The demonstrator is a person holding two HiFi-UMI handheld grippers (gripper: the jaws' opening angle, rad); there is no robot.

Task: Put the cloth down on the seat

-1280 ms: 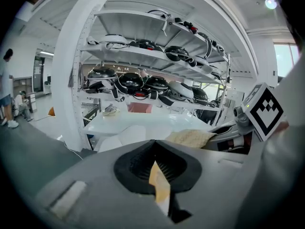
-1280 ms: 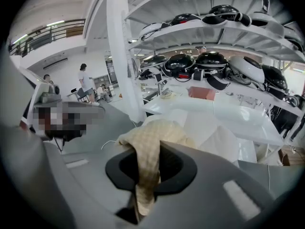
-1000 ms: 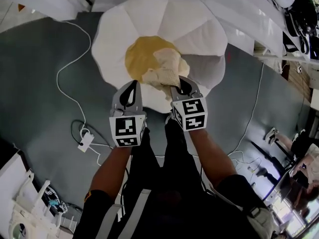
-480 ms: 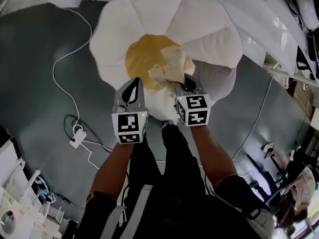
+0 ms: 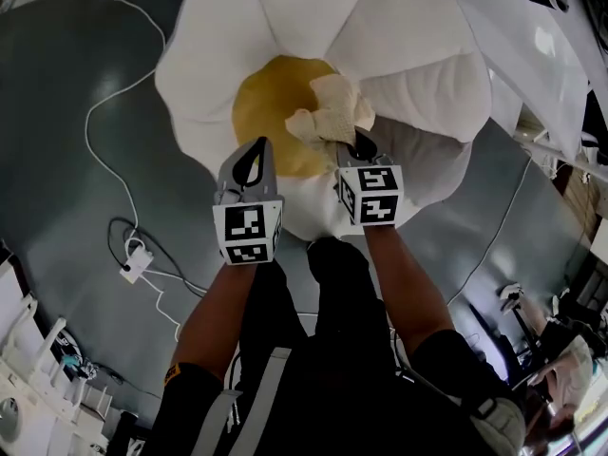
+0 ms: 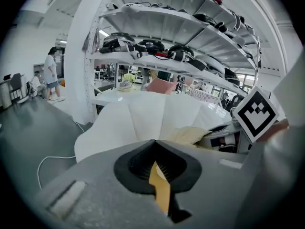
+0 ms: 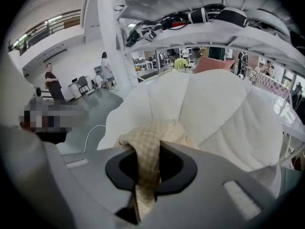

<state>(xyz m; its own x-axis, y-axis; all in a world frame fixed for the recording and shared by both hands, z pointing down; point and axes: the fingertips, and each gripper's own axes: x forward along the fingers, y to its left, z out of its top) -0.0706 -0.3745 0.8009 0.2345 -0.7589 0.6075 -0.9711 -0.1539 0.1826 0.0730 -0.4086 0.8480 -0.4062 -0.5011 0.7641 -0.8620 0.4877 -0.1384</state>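
The seat (image 5: 247, 27) is a big flower-shaped cushion with white petals and a yellow centre (image 5: 271, 112). My right gripper (image 5: 359, 148) is shut on a cream checked cloth (image 5: 332, 114), which hangs bunched over the right edge of the yellow centre. In the right gripper view the cloth (image 7: 150, 147) runs down between the jaws, with the white petals behind. My left gripper (image 5: 255, 160) hovers over the near edge of the centre, jaws shut with nothing held. From the left gripper view the cloth (image 6: 190, 135) shows to the right of the left gripper (image 6: 155, 144).
The seat lies on a grey floor with a white cable (image 5: 104, 131) and a power strip (image 5: 133, 261) to the left. White shelving (image 6: 157, 46) with helmets stands behind the seat. People (image 6: 50, 73) stand far off. My legs are right below the grippers.
Both grippers have moved forward over the seat, the right one carrying the cloth further over the yellow centre. The seat now fills more of the head view.
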